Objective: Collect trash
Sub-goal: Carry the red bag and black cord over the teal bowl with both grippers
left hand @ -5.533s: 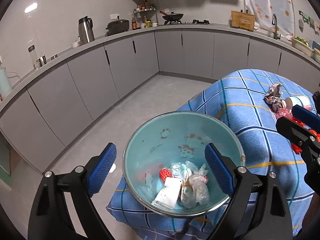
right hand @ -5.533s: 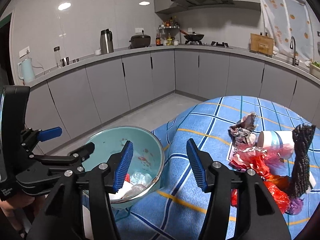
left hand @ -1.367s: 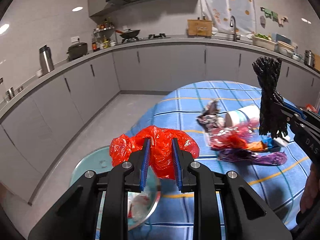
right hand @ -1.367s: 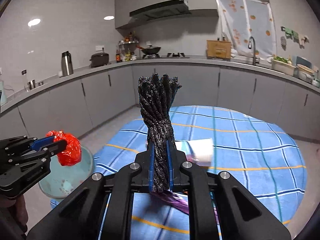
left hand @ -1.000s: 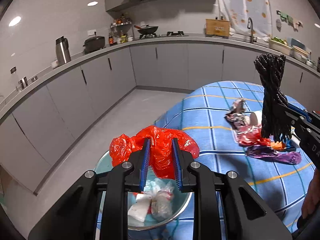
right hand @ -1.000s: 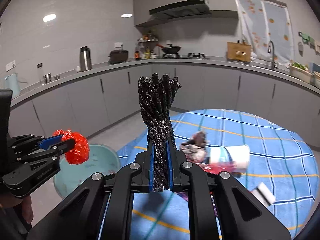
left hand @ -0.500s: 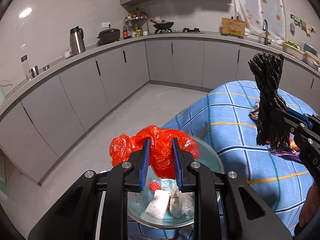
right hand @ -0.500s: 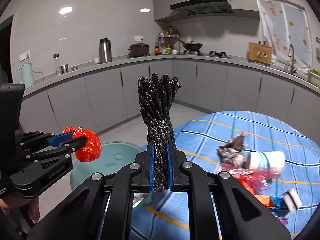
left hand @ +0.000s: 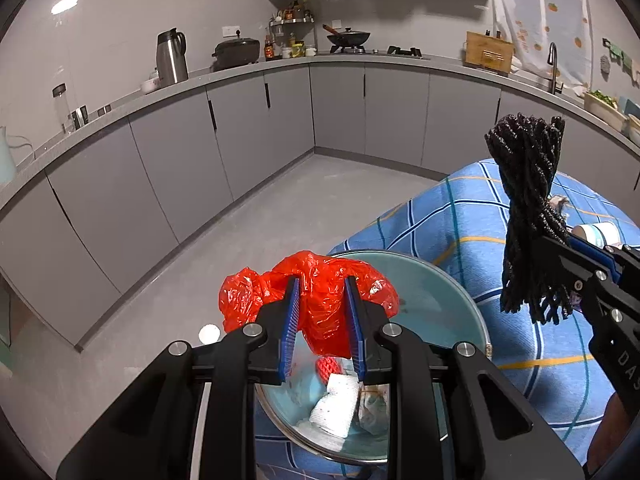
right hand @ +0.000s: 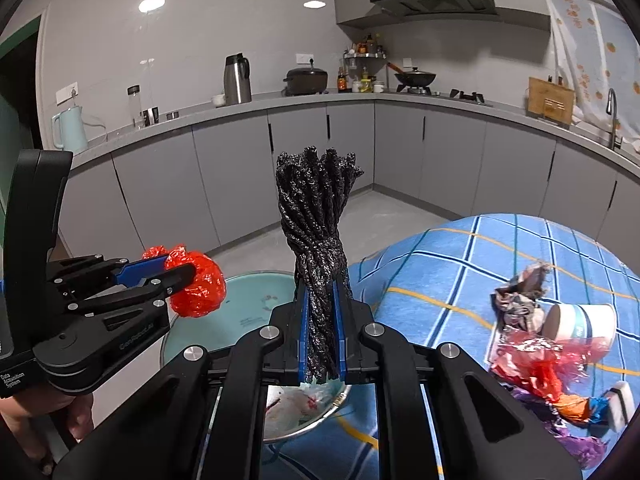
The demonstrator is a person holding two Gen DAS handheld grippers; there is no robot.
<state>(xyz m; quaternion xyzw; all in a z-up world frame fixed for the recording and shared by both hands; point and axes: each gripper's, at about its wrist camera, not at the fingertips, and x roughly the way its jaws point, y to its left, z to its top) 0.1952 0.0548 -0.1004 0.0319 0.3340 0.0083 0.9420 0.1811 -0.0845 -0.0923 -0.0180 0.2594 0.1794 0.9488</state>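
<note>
Grey kitchen cabinets (left hand: 248,136) curve around behind a worktop (right hand: 472,264) covered in a blue checked cloth. At the cloth's near edge sits a pale blue bowl (left hand: 440,292) already holding crumpled white tissue (left hand: 336,404) and clear wrappers. The left gripper (left hand: 320,312) has its fingers closed tightly on a crumpled red plastic bag (left hand: 324,304), which hangs just above the bowl's rim. The right gripper (right hand: 320,336) has its fingers almost fully shut around the lower end of a black rope bundle (right hand: 316,220), held upright above the bowl's right side. Farther right on the cloth lie more scraps: a paper cup (right hand: 580,322) on its side, a grey crumpled wrapper (right hand: 520,300) touching it, and red and purple foil wrappers (right hand: 536,368) just in front
</note>
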